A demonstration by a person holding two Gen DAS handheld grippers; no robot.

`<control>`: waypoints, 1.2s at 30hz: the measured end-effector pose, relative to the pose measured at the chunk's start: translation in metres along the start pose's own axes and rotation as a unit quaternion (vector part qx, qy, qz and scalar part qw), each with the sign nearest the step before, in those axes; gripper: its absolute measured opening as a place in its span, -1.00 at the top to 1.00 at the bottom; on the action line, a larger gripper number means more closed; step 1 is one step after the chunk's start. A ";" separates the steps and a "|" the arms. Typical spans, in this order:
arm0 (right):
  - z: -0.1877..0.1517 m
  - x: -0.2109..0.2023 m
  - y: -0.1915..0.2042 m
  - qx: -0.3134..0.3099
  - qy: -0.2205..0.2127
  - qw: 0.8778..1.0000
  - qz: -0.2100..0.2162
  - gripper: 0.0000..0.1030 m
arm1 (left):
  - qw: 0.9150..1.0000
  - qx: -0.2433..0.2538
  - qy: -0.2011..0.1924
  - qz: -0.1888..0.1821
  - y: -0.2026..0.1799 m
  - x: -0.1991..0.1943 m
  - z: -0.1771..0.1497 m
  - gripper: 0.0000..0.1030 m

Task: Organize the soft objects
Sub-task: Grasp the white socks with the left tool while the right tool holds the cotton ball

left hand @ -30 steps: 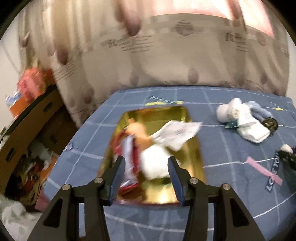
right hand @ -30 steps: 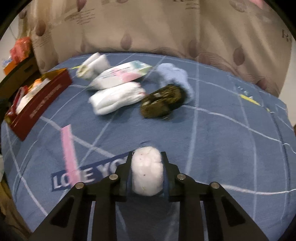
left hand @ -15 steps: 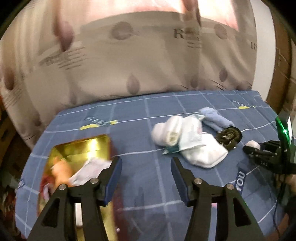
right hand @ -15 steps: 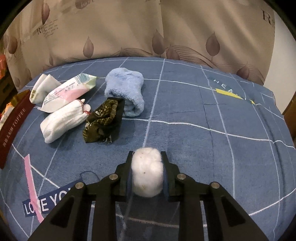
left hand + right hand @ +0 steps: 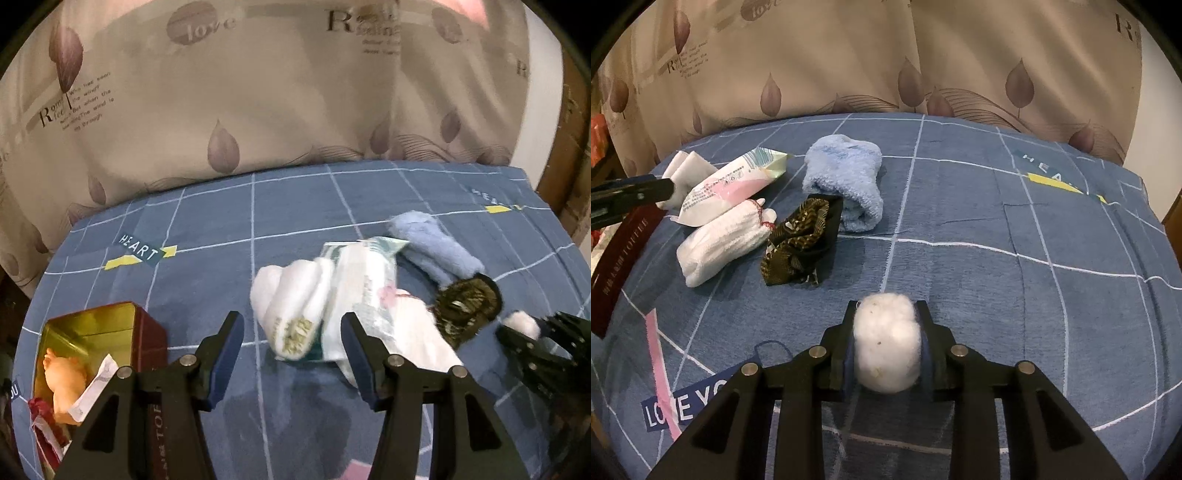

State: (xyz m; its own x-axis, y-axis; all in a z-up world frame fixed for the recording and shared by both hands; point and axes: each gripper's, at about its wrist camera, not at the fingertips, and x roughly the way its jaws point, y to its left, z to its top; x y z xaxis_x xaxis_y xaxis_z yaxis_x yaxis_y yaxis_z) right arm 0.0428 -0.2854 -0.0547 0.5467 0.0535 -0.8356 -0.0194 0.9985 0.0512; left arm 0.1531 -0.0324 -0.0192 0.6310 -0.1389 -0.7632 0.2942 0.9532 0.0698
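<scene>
Cotton ball [image 5: 887,341] between right hand-held gripper [image 5: 887,345] pads; left hand-held gripper [image 5: 291,354] open, empty.

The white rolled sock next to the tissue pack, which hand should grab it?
Probably the left. The left gripper is open and empty, with the white rolled sock just ahead of its fingers. The right gripper is already holding a cotton ball.
</scene>
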 end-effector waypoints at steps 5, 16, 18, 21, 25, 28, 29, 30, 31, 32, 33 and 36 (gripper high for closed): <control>0.000 0.000 -0.001 0.002 0.000 1.000 0.003 0.44 | 1.000 -0.011 0.015 -0.001 0.005 0.016 0.006 -0.09; 0.001 0.000 -0.002 0.005 0.000 1.000 0.008 0.44 | 0.997 -0.066 0.016 -0.022 0.023 0.017 0.012 0.61; 0.001 0.000 -0.002 0.005 0.000 1.000 0.007 0.44 | 0.997 -0.070 0.011 -0.023 0.024 0.013 0.011 0.63; 0.001 0.000 -0.002 0.005 0.000 1.000 0.007 0.44 | 0.998 -0.065 0.001 -0.025 0.024 0.006 0.012 0.65; 0.001 0.000 -0.002 0.005 0.000 1.000 0.008 0.44 | 0.998 -0.055 -0.013 -0.024 0.024 -0.008 0.015 0.65; 0.001 0.000 -0.002 0.004 0.000 1.000 0.007 0.44 | 0.998 -0.055 -0.013 -0.033 0.024 -0.017 0.017 0.66; 0.001 0.000 -0.002 0.004 0.000 1.000 0.007 0.44 | 0.998 -0.054 -0.012 -0.035 0.024 -0.019 0.017 0.65; 0.001 0.000 -0.002 0.004 0.000 1.000 0.007 0.44 | 0.998 -0.053 -0.013 -0.036 0.025 -0.022 0.018 0.66; 0.001 0.000 -0.002 0.004 0.000 1.000 0.007 0.44 | 0.998 -0.052 -0.015 -0.036 0.025 -0.025 0.019 0.65; 0.001 0.000 -0.002 0.004 0.000 1.000 0.008 0.44 | 0.998 -0.050 -0.018 -0.036 0.026 -0.029 0.019 0.65; 0.001 0.000 -0.002 0.005 0.000 1.000 0.008 0.44 | 0.998 -0.049 -0.020 -0.035 0.027 -0.033 0.019 0.65; 0.001 0.000 -0.002 0.004 0.000 1.000 0.007 0.44 | 0.998 -0.047 -0.025 -0.035 0.031 -0.043 0.020 0.65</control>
State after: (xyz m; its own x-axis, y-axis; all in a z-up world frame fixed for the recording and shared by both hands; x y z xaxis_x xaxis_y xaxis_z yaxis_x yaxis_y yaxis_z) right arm 0.0439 -0.2871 -0.0547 0.5466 0.0675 -0.8346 -0.0205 0.9975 0.0673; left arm 0.1498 -0.0020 0.0290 0.6471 -0.2169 -0.7309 0.2711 0.9615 -0.0454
